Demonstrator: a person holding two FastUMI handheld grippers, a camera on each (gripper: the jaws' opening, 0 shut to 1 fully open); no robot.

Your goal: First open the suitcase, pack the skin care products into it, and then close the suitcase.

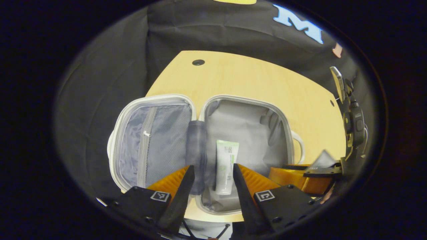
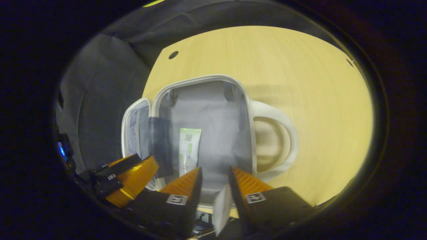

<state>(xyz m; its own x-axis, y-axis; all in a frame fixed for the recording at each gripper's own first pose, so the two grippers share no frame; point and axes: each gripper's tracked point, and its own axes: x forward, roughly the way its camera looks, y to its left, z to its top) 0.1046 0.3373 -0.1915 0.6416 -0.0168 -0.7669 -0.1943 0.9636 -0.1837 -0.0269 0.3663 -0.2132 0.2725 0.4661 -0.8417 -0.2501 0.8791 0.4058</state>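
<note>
Suitcase (image 1: 248,123) lies open on table (image 1: 253,75), lid flat to left. Tube (image 1: 226,165) lies in main compartment, long axis front-to-back, cap end toward grippers. Left gripper (image 1: 210,171): fingers apart, empty. Right gripper (image 2: 215,176): fingers apart w/ thin white sachet (image 2: 222,208) between; contact unclear.

Pale wood-grain worktop (image 1: 253,76), rounded corners, in front of the black cloth wall (image 1: 110,76), which hangs creased behind and to the left. Small dark round hole (image 1: 198,62) near the worktop's far-left corner; in the right gripper view the same hole (image 2: 173,54) sits top left. Another tiny dark hole (image 1: 332,103) near the right edge.
</note>
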